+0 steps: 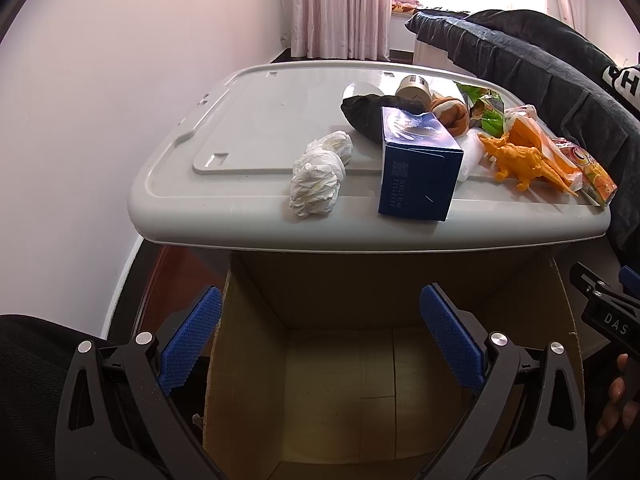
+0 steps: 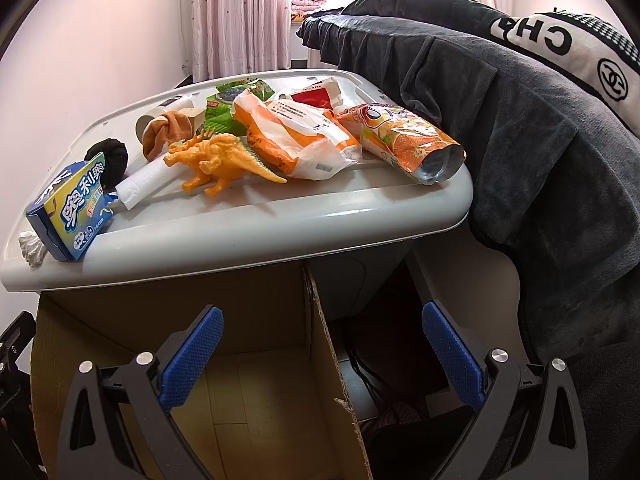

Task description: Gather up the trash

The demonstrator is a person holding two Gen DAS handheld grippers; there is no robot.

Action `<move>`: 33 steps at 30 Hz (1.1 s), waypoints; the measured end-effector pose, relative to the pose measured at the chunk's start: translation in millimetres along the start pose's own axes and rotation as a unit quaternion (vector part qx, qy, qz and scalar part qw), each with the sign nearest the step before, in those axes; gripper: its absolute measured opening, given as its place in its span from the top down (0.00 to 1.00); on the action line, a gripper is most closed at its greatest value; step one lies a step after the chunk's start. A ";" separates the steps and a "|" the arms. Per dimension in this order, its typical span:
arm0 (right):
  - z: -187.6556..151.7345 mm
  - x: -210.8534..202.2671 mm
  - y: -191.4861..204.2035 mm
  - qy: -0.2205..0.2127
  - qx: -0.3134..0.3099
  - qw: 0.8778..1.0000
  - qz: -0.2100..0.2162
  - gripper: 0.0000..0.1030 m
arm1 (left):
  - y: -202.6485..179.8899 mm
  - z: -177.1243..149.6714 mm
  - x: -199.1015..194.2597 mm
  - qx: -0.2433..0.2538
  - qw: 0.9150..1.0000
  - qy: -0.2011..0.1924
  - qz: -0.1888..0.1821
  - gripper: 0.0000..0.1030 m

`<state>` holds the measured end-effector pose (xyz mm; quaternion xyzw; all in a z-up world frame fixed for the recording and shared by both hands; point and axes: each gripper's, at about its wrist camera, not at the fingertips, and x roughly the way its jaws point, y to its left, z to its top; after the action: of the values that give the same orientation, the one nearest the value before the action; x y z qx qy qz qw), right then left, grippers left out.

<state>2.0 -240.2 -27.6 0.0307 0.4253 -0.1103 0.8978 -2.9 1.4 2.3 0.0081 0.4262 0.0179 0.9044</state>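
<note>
Trash lies on a grey plastic lid [image 1: 248, 128] [image 2: 280, 216]: crumpled white tissue [image 1: 320, 172] [image 2: 32, 246], a blue Oreo box [image 1: 416, 168] [image 2: 76, 208], an orange-and-white plastic bag [image 2: 296, 136] [image 1: 536, 136], an orange-print snack pouch [image 2: 404, 140] [image 1: 588, 172] and a green wrapper [image 2: 228, 104] [image 1: 484, 108]. An open cardboard box [image 1: 340, 372] [image 2: 256, 364] stands below the lid's front edge. My left gripper [image 1: 320, 344] is open and empty over the box. My right gripper [image 2: 324, 356] is open and empty above the box's right wall.
An orange toy dinosaur [image 2: 220, 160] [image 1: 520, 160], a black sock ball [image 2: 114, 158] [image 1: 376, 116], a brown sock [image 2: 168, 132], a tape roll [image 1: 414, 88] and white foam [image 2: 144, 182] also lie on the lid. A dark blanket [image 2: 520, 140] hangs at the right. Wall at left.
</note>
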 end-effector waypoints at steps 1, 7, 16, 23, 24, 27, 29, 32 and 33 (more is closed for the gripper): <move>0.0 -0.1 0.1 0.000 0.000 1.000 0.000 0.05 | 0.3 0.2 0.0 0.000 1.000 0.000 0.000 0.06; 0.4 0.1 0.0 0.000 0.000 1.000 0.000 0.05 | 0.3 0.6 -0.6 0.001 1.000 -0.003 0.000 0.06; -1.2 1.3 1.4 0.000 -0.002 1.000 -0.001 0.05 | 0.5 2.0 -2.0 -0.001 1.000 -0.006 0.000 0.06; 1.0 0.1 -1.1 0.002 0.001 1.000 0.003 0.05 | -2.9 1.1 -3.6 0.004 1.000 -0.008 0.003 0.06; 2.4 -0.5 -1.2 0.003 0.000 1.000 0.004 0.05 | -3.5 1.2 -3.4 0.005 1.000 -0.008 0.003 0.06; 8.0 -2.4 -0.8 0.008 -0.006 1.000 0.011 0.05 | -5.2 0.3 -3.4 0.009 1.000 -0.008 0.005 0.06; 13.0 -5.7 -0.5 0.005 -0.013 1.000 0.011 0.05 | -5.8 0.2 -3.6 0.010 1.000 -0.008 0.002 0.06; 23.1 -10.1 -1.6 0.003 -0.022 1.000 0.015 0.05 | -6.6 1.1 -3.6 0.010 1.000 -0.007 0.000 0.06; 27.3 -11.2 -2.4 0.001 -0.027 1.000 0.015 0.05 | -6.3 1.1 -3.9 0.009 1.000 -0.007 -0.001 0.06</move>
<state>15.2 -244.7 -1.5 0.0130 0.4281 -0.0848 0.8997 -4.4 -5.1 5.8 0.0159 0.4202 0.0130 0.9072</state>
